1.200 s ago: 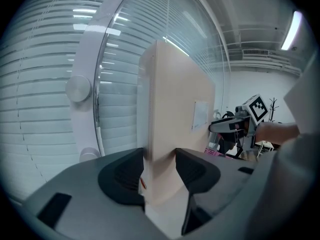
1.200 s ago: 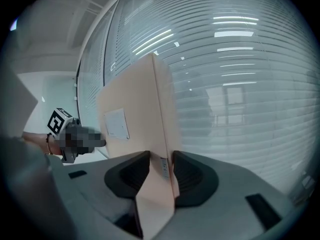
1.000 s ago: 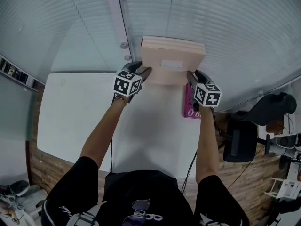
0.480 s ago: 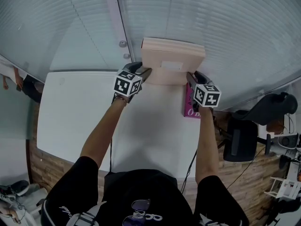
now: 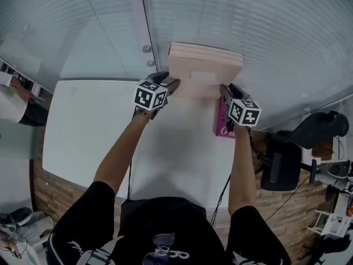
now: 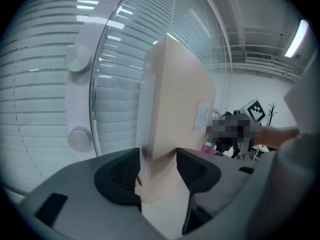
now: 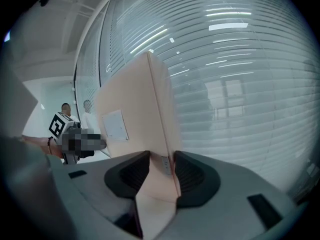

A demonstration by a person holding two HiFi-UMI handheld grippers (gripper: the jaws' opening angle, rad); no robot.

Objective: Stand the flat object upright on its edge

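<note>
The flat object is a thin beige box [image 5: 205,73] with a white label. It stands upright on its lower edge at the far edge of the white table [image 5: 94,131], close to the glass wall. My left gripper [image 5: 172,85] is shut on the box's left edge, and the pads press both faces in the left gripper view [image 6: 157,169]. My right gripper [image 5: 223,90] is shut on the box's right edge [image 7: 135,114], pinching it between both pads [image 7: 161,171]. The box's bottom edge is hidden behind the jaws.
A pink book [image 5: 223,123] lies flat on the table just under the right gripper. Behind the box is a glass wall with blinds and a white frame with round knobs [image 5: 146,48]. An office chair [image 5: 281,170] stands off the table's right side. A person [image 5: 16,101] is beyond the glass at left.
The box and both grippers have stayed in place. A person has come into view behind the glass at the far left.
</note>
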